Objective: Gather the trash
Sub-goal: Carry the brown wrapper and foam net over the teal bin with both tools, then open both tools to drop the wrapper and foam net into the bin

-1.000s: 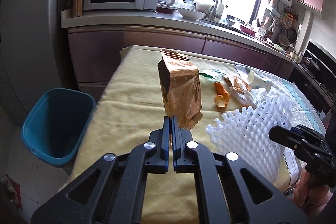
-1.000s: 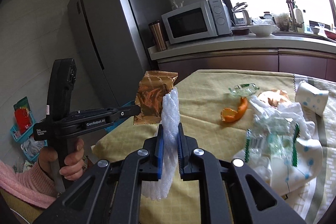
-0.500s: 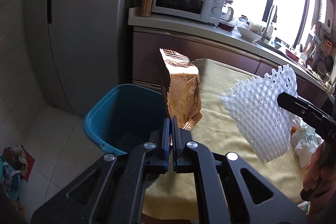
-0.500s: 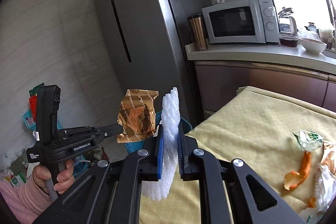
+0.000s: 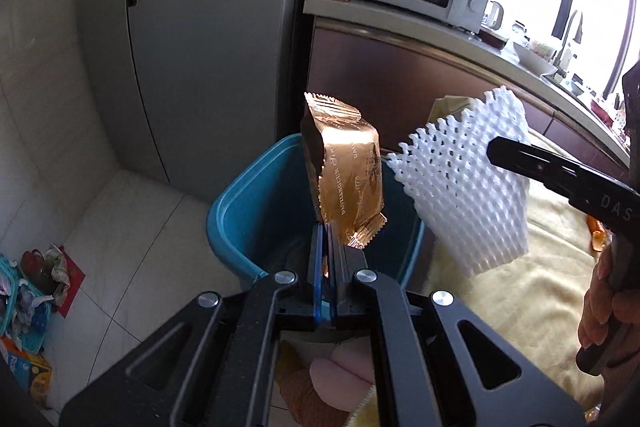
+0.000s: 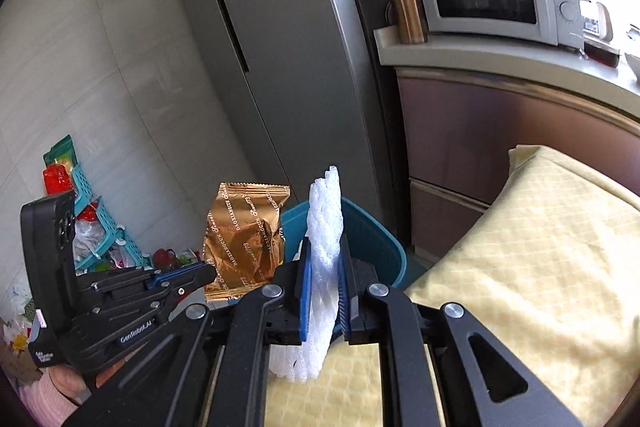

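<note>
Beside the fridge, a blue bin [image 5: 240,211] sits below both loads: left hand-held gripper [image 5: 326,239] pinches a gold wrapper [image 5: 344,171]; at 3 o'clock, right hand-held gripper [image 6: 323,267] clamps white foam netting [image 6: 326,223].

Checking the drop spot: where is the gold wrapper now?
Left wrist view: gold wrapper pinched in the left gripper, above the blue bin, left of the white foam net.

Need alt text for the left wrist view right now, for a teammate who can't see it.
The left gripper is shut on a gold foil wrapper, held upright over the open blue bin on the floor. To the right, the right gripper holds a white foam net above the yellow tablecloth.
</note>
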Motion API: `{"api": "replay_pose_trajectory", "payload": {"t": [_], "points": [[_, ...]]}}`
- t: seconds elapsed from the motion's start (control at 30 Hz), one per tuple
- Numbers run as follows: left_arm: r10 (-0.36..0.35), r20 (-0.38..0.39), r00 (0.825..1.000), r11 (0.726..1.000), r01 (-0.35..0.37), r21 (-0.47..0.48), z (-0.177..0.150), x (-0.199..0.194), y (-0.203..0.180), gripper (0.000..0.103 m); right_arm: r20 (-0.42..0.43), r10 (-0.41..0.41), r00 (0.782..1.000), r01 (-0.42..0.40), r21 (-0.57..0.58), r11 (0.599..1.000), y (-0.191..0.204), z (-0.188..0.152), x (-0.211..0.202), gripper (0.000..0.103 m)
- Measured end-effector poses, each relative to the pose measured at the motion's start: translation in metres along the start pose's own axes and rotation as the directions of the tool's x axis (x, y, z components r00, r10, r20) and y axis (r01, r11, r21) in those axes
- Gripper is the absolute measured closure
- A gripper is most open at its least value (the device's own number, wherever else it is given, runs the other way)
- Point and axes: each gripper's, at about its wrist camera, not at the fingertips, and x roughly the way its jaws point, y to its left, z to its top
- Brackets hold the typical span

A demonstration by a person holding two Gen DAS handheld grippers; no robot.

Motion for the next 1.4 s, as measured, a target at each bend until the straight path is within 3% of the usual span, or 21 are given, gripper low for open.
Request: {"api": "replay_pose_trajectory", "payload": {"t": [0.5, 0.6, 0.73, 0.97, 1.13, 1.27, 1.4], "points": [[0.028, -0.113, 0.993, 0.999, -0.029, -0.015, -0.007, 0.052, 0.005, 0.1, -0.172, -0.015, 0.985, 0.023, 0.046, 0.999, 0.004, 0.007, 0.084, 0.088], [0.03, -0.121, 0.992, 0.999, -0.032, -0.016, -0.009, 0.057, 0.004, 0.098, -0.185, -0.012, 0.983, 0.025, 0.065, 0.998, 0.001, 0.006, 0.089, 0.071], [0.034, -0.117, 0.993, 0.999, -0.036, -0.015, -0.012, 0.061, 0.001, 0.098, -0.176, -0.015, 0.984, 0.029, 0.078, 0.997, -0.002, 0.004, 0.086, 0.07], [0.024, -0.102, 0.994, 0.999, -0.026, -0.02, -0.012, 0.06, -0.004, 0.093, -0.142, -0.008, 0.99, 0.021, 0.092, 0.996, -0.011, -0.002, 0.065, 0.069], [0.011, -0.031, 0.999, 1.0, -0.01, 0.023, -0.012, 0.035, -0.019, 0.07, -0.101, 0.024, 0.995, -0.014, 0.102, 0.995, -0.017, -0.008, 0.03, 0.066], [-0.056, 0.029, 0.998, 0.996, 0.054, 0.068, -0.012, 0.009, -0.04, 0.056, -0.05, 0.036, 0.998, -0.032, 0.09, 0.995, -0.022, -0.015, -0.011, 0.059], [-0.15, 0.055, 0.987, 0.98, 0.141, 0.139, -0.015, -0.012, -0.071, 0.052, 0.012, 0.01, 1.0, -0.011, 0.073, 0.997, -0.028, -0.027, -0.059, 0.055]]}}
